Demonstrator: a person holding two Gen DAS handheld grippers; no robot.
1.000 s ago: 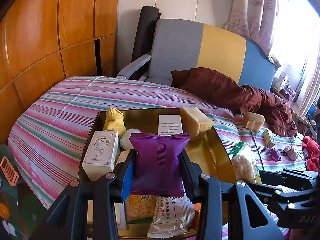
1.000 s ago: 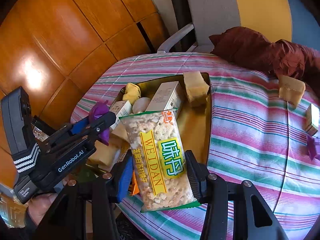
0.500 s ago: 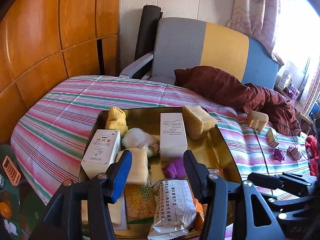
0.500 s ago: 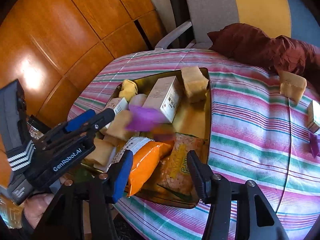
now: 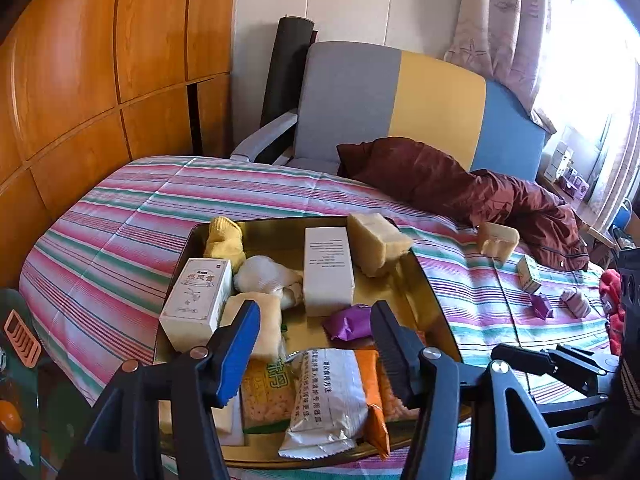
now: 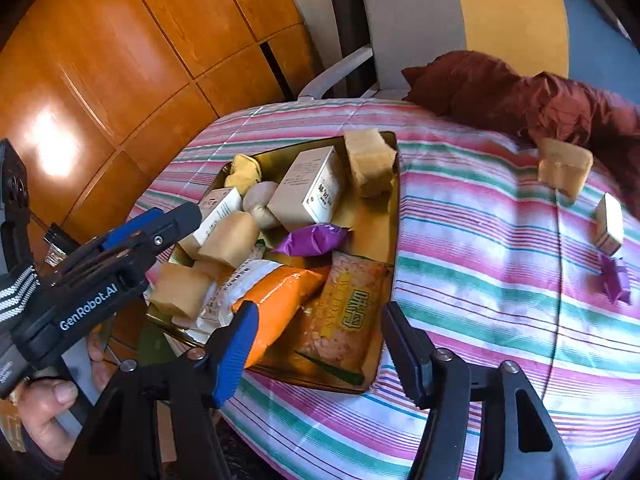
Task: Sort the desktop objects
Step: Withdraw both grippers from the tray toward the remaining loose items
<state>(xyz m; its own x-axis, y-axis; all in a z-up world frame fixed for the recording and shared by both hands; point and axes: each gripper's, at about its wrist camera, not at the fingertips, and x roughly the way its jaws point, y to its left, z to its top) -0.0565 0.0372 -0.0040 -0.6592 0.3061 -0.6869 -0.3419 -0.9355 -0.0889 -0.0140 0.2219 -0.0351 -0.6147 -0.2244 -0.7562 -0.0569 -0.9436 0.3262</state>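
Note:
A gold tray [image 5: 424, 292] on the striped tablecloth holds white boxes, tan foam blocks, socks and snack packets. The purple packet [image 5: 350, 322] lies loose in its middle, just beyond my left gripper [image 5: 314, 320]. That gripper's jaws are opening and hold nothing. From the right wrist view, the cereal bag [image 6: 348, 312] lies in the tray's near corner beside an orange packet [image 6: 276, 292]. My right gripper [image 6: 320, 316] hovers over the bag with its jaws opening, pads clear of it. The left gripper [image 6: 160, 224] reaches in from the left, held by a hand.
On the cloth to the right of the tray lie a tan block [image 6: 564, 168], a small box [image 6: 610, 222] and a second purple packet [image 6: 616, 280]. A maroon cloth [image 5: 460, 184] and an armchair [image 5: 400, 104] stand behind. A wooden wall is on the left.
The left gripper let go of the purple packet and the right let go of the cereal bag. Both items dropped into the tray. Both sets of jaws have spread apart.

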